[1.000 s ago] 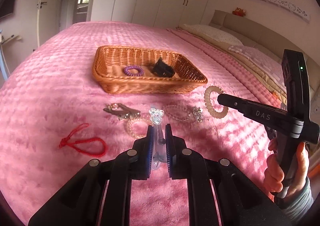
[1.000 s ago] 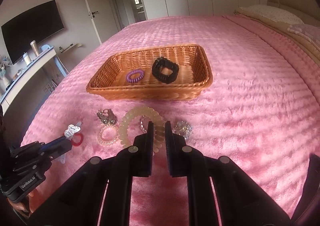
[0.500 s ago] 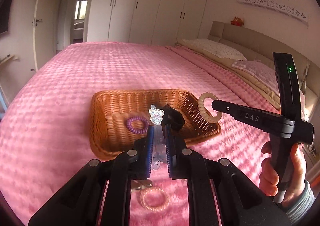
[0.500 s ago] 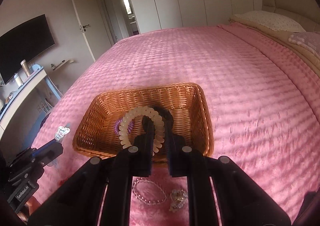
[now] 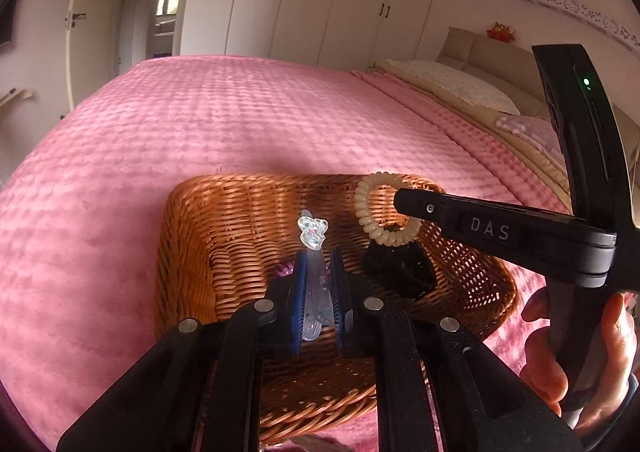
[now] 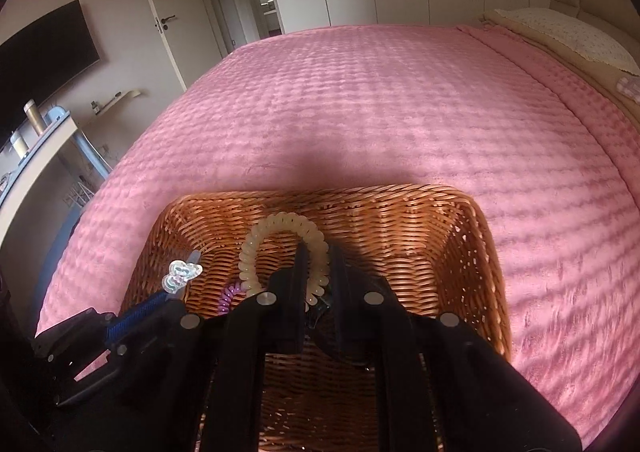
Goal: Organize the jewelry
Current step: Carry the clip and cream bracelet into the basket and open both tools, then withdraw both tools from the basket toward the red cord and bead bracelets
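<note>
Grippers both over the wicker basket (image 5: 192, 248): your left gripper (image 5: 319, 252) pinches a clear hair clip (image 5: 313, 232), your right gripper (image 6: 319, 252) pinches a cream spiral hair tie (image 6: 256, 248).

Left gripper (image 5: 319, 252): matte black linkage arms, round silver screw heads at the joints, blue ribbed pads (image 5: 301, 292) on the inner faces of the fingers.

Right gripper (image 6: 318, 252): same black arms and silver screws; pads look dark. Seen from the left wrist view, its finger (image 5: 480, 226) carries white letters "DAS" and a small screw near the tip; the upright black body has a lit green LED (image 5: 586, 82). A hand (image 5: 576, 356) wraps the handle; grey-blue sleeve cuff at the wrist.
</note>
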Demonstrator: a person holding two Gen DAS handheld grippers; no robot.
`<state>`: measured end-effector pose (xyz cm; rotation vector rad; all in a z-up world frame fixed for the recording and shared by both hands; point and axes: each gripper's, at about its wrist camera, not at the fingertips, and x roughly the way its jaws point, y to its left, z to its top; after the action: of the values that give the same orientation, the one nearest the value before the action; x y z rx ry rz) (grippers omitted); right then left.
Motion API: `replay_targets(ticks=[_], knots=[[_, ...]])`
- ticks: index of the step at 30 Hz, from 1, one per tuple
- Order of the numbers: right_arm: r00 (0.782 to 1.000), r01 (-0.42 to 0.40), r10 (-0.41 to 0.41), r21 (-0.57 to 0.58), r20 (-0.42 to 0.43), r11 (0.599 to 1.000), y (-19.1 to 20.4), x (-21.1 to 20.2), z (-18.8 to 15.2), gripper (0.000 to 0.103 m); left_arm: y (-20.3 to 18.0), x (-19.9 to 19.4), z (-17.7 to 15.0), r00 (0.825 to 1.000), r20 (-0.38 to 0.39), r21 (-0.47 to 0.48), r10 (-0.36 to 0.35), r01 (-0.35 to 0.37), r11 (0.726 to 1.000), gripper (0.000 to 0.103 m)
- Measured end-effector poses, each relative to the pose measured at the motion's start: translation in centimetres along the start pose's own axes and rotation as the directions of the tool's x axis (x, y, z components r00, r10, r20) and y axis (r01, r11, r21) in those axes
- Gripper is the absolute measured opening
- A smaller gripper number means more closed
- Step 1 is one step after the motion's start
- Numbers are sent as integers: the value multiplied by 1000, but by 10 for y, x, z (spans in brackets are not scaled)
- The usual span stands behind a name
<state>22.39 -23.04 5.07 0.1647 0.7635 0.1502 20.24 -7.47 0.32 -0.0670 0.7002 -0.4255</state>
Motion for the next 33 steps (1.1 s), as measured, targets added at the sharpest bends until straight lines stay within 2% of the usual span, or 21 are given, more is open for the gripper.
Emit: replay_targets(ticks=[8, 17, 22, 24, 26, 28, 29, 31, 33], knots=[[998, 28, -30, -35, -55, 999, 11, 32, 3, 9, 6, 14, -7, 1000, -31, 4, 6, -6, 1000, 10], [997, 32, -33, -23, -71, 999, 9, 34, 0, 10, 9, 17, -12, 999, -44, -6, 24, -24, 1000, 11], [998, 10, -10, -5, -69, 1000, 5, 27, -2, 13, 12, 10, -12, 999, -33, -22, -1, 0, 1000, 22], [998, 11, -11, -9, -67, 1000, 6, 21, -5, 13, 12, 5, -12, 1000, -22, -24, -2, 2, 1000, 33], [998, 10, -11, -15, -66, 1000, 8, 15, -7, 13, 12, 0, -12, 1000, -13, -32, -15, 14, 999, 39], [998, 8, -10, -22, -63, 1000, 9, 6, -10, 14, 13, -9, -12, 999, -1, -45, -33, 33, 998, 41], [998, 12, -14, -25, -60, 1000, 9, 1, -12, 16, 13, -15, -11, 999, 4, -50, -42, 42, 998, 41], [999, 24, -25, -31, -49, 999, 9, -11, -16, 27, 12, -26, -11, 998, 17, -53, -59, 60, 997, 42], [999, 23, -24, -32, -27, 999, 7, -27, -22, 43, 10, -41, -11, 997, 36, -45, -73, 75, 996, 44]])
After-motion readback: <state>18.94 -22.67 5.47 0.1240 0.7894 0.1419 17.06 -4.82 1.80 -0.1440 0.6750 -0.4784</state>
